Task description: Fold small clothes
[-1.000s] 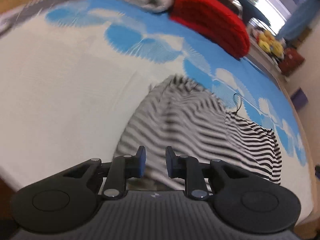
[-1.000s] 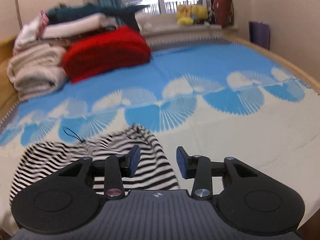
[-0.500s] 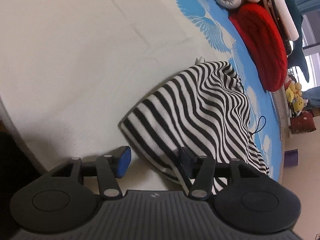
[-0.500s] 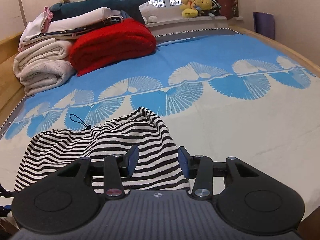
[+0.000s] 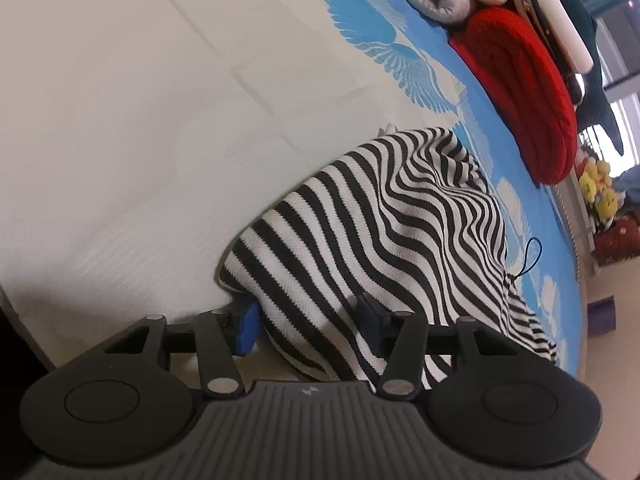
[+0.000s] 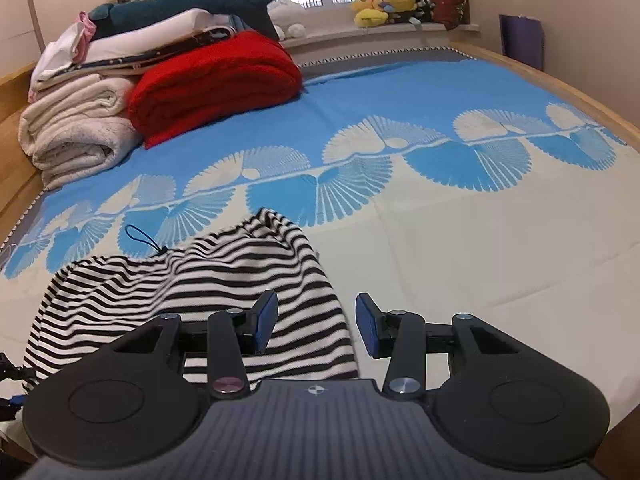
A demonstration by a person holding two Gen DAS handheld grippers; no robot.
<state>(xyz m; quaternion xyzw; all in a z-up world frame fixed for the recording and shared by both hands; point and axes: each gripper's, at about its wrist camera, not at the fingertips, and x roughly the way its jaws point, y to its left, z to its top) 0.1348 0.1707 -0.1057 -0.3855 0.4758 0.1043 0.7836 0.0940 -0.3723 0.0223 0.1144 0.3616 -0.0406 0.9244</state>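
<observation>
Near the bed's (image 6: 460, 248) edge, both spread tools, left (image 5: 306, 322) and right (image 6: 316, 324), straddled the striped garment's (image 5: 400, 216) hem, seemingly to pinch it; left jaws had just narrowed.

Blue-and-cream bedspread (image 6: 440, 240) under striped garment (image 6: 224, 280), red blanket (image 6: 216, 80), folded towels (image 6: 76, 132).

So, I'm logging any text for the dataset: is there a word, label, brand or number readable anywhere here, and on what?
No readable text anywhere.
Left tongs: a small pale emblem on the body, no letters.
Right tongs: a similar emblem, no letters.
Striped garment: no tag or print visible.
Folded blankets: no labels visible.
</observation>
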